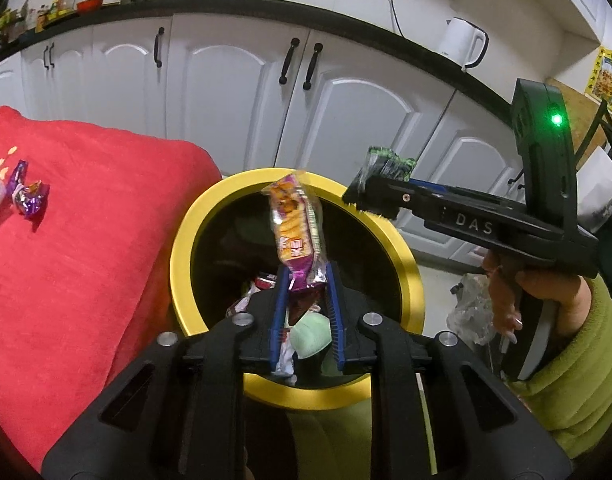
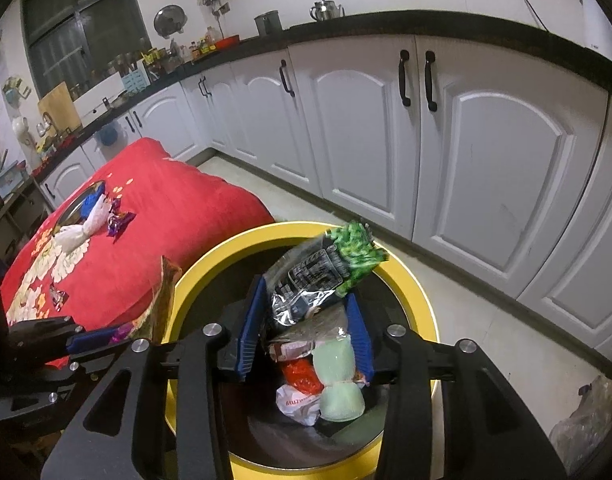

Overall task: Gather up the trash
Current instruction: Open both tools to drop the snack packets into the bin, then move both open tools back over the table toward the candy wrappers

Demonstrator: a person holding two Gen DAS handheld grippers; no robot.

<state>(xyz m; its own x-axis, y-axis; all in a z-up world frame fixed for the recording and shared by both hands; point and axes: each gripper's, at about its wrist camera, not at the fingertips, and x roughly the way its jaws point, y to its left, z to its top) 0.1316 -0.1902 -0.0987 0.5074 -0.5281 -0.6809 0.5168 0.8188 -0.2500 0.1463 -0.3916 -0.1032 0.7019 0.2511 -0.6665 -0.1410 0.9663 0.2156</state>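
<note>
White cabinets (image 2: 486,152) behind, red cloth (image 1: 85,240) beside yellow bin (image 1: 406,264) — left tongs (image 1: 306,280) pinching biscuit packet (image 1: 293,224), right tongs (image 2: 306,300) spread around green wrapper (image 2: 326,268).

White arched-panel cabinet doors (image 2: 486,168) with dark handles run along the wall under a black countertop (image 2: 426,24) – it carries a white electric kettle (image 1: 464,42), a metal teapot (image 2: 326,10) and a crowd of bottles and jars. A dark window (image 2: 81,20) sits above the far counter, and the floor (image 2: 486,320) is pale. A red cloth (image 2: 153,216) covers a low piece of furniture – flowers are printed along one edge.
</note>
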